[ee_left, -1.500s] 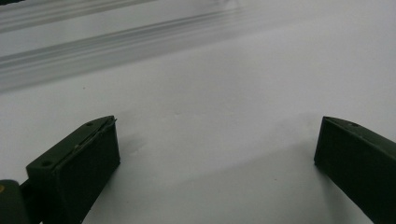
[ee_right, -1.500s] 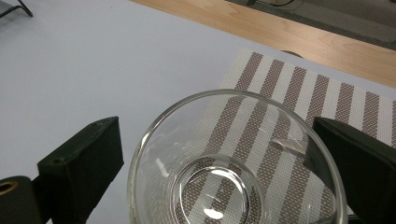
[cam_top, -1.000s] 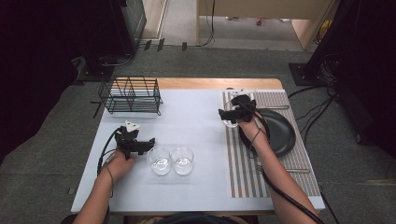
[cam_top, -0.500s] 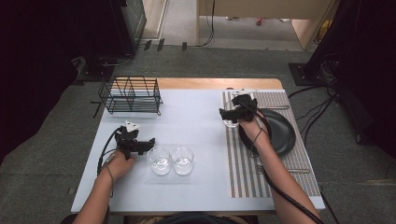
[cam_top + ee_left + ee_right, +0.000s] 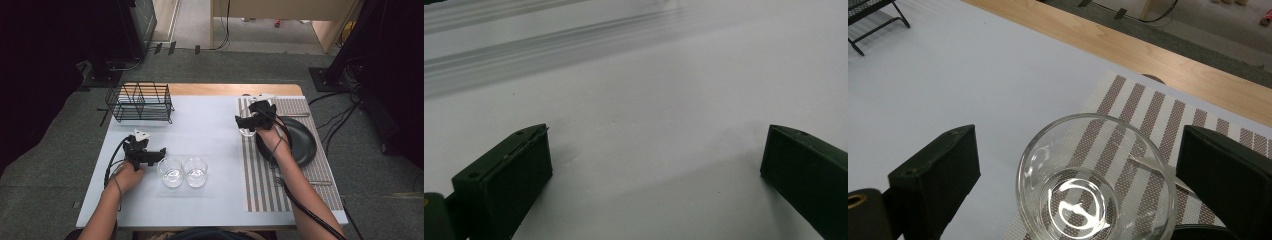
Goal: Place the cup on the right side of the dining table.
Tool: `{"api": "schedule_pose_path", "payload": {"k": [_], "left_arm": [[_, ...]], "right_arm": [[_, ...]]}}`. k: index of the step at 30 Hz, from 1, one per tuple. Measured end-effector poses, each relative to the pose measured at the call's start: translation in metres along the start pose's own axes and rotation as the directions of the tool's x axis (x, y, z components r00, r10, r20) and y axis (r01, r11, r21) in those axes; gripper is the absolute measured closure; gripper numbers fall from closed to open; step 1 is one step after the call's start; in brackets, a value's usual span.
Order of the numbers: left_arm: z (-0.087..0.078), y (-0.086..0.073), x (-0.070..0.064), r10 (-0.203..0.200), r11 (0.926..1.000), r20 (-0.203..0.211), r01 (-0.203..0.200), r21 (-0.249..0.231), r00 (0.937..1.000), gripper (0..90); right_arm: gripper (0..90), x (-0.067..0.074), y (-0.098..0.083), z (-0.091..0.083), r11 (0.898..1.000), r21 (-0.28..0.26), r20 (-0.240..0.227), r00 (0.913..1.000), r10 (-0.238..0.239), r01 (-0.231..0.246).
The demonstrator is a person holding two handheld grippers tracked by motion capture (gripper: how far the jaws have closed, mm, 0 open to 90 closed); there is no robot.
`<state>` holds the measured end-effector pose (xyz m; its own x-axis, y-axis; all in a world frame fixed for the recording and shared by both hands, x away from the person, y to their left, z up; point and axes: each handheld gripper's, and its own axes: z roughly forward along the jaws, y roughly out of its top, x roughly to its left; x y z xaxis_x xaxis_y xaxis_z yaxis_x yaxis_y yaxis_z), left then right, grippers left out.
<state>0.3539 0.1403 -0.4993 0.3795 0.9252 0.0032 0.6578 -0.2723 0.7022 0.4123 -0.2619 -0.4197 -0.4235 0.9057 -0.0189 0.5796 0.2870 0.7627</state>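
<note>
A clear glass (image 5: 1088,200) stands upright at the left edge of a striped placemat (image 5: 1148,110). My right gripper (image 5: 1078,131) is open around it. The left jaw stands clearly apart from the glass and the right jaw is close beside its rim. In the high view that gripper (image 5: 247,122) and the glass (image 5: 246,129) are at the placemat's far left corner. My left gripper (image 5: 159,152) is low over the white table, just left of two empty glasses (image 5: 171,172) (image 5: 195,171). In the left gripper view it is open (image 5: 656,130) with nothing between its jaws.
A black plate (image 5: 297,145) lies on the placemat (image 5: 265,185) right of my right hand. A black wire rack (image 5: 140,102) stands at the table's far left. A strip of bare wood (image 5: 220,89) runs along the far edge.
</note>
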Motion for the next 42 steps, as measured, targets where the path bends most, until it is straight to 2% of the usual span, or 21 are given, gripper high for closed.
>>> {"api": "schedule_pose_path", "payload": {"k": [25,33,42], "left_arm": [[0.0,0.0,0.0,0.0,1.0,0.0,0.0,0.0,1.0,0.0],[0.0,0.0,0.0,0.0,1.0,0.0,0.0,0.0,1.0,0.0],[0.0,0.0,0.0,-0.001,1.0,0.001,0.001,0.0,1.0,0.0]], "right_arm": [[5.1,0.015,0.003,-0.01,1.0,-0.002,-0.029,0.9991,-0.031,0.031],[6.7,0.02,0.003,-0.01,1.0,0.012,-0.038,0.9991,-0.019,0.02],[6.7,0.027,0.003,-0.011,0.999,0.004,-0.058,0.9978,-0.031,0.031]]}}
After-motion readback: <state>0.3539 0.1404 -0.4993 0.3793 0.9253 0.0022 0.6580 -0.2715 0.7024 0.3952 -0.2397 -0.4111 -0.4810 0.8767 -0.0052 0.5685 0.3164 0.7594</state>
